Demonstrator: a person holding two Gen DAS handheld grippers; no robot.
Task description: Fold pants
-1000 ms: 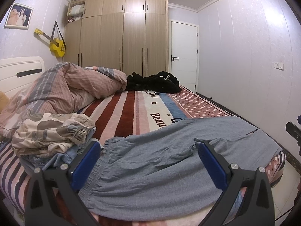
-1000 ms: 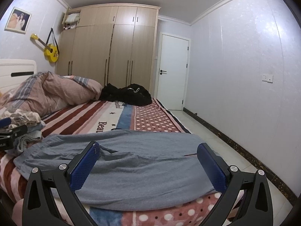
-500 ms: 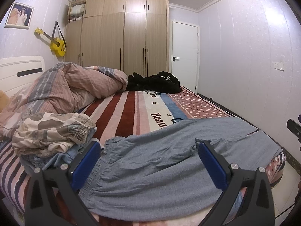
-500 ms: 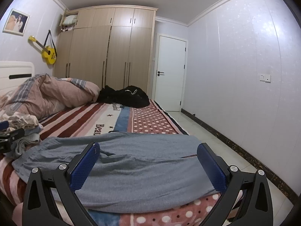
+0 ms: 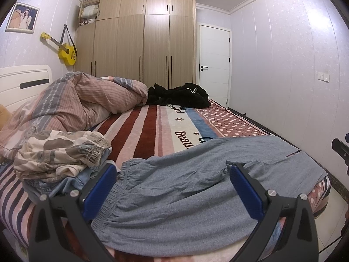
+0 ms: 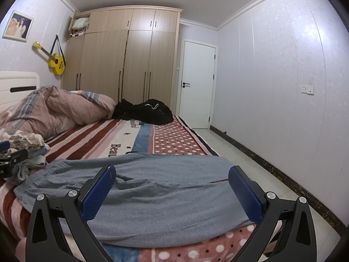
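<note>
Left wrist view shows the left gripper (image 5: pixel 171 174) nearest to the camera, its two blue-padded fingers (image 5: pixel 99 187) spread wide apart and holding nothing. Between and beyond the fingers lie the grey pants (image 5: pixel 196 185), spread flat across the near edge of the bed (image 5: pixel 148 131). The elastic waistband of the pants is just beside the left finger, and the leg ends reach toward the right edge of the bed, where they hang a little over it. Just left of the pants' waistband sits a pile of clothes (image 5: pixel 61 155), with a beige patterned piece on top and a denim piece under it. Behind the pile, further from the pants, a pink striped duvet (image 5: pixel 82 102) is bunched up near the white headboard (image 5: pixel 24 80). Far beyond the pants, at the other end of the bed, lies a black garment (image 5: pixel 178 96). Behind it stands the wooden wardrobe (image 5: pixel 144 39), with a white door (image 5: pixel 213 65) to its right and a yellow guitar (image 5: pixel 66 52) on the wall to its left.

Right wrist view shows the right gripper (image 6: pixel 172 174), also with its fingers (image 6: pixel 244 194) wide open and empty, hovering above the leg part of the pants (image 6: pixel 170 192). A part of the left gripper (image 6: pixel 11 159) appears at the left border, near the pants' waistband.
</note>
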